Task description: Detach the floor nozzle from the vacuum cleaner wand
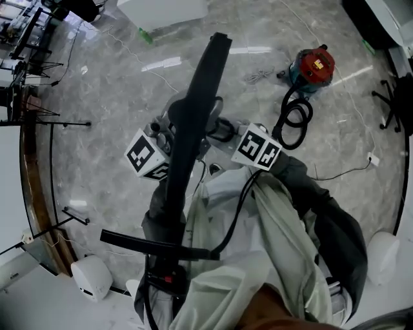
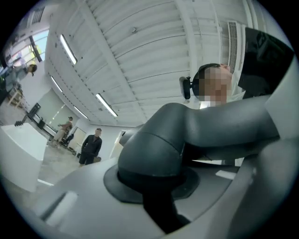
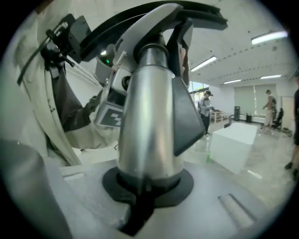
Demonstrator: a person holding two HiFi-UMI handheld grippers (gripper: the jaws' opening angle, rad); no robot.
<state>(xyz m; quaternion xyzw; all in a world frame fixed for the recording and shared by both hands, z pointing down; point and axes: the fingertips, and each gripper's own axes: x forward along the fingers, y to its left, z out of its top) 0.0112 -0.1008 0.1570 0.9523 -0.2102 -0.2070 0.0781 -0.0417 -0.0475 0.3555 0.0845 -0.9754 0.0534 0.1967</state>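
I look down on the long black floor nozzle [image 1: 193, 122], raised between my two grippers. My left gripper [image 1: 169, 132] comes in from the left, and its marker cube [image 1: 145, 155] shows beside the nozzle. In the left gripper view the left gripper [image 2: 149, 186] is shut on the nozzle's grey elbow neck [image 2: 159, 144]. My right gripper [image 1: 222, 129] comes in from the right. In the right gripper view the right gripper [image 3: 147, 186] is shut on the silver wand tube [image 3: 149, 116], which runs up to the white and black nozzle joint [image 3: 154, 28]. The fingertips are hidden behind the nozzle in the head view.
A red canister vacuum [image 1: 313, 67] with a coiled black hose [image 1: 295, 119] stands on the marble floor at the upper right. A white box [image 1: 161, 13] is far ahead, and tripod legs [image 1: 39, 119] stand at the left. People [image 2: 91, 147] stand in the distance.
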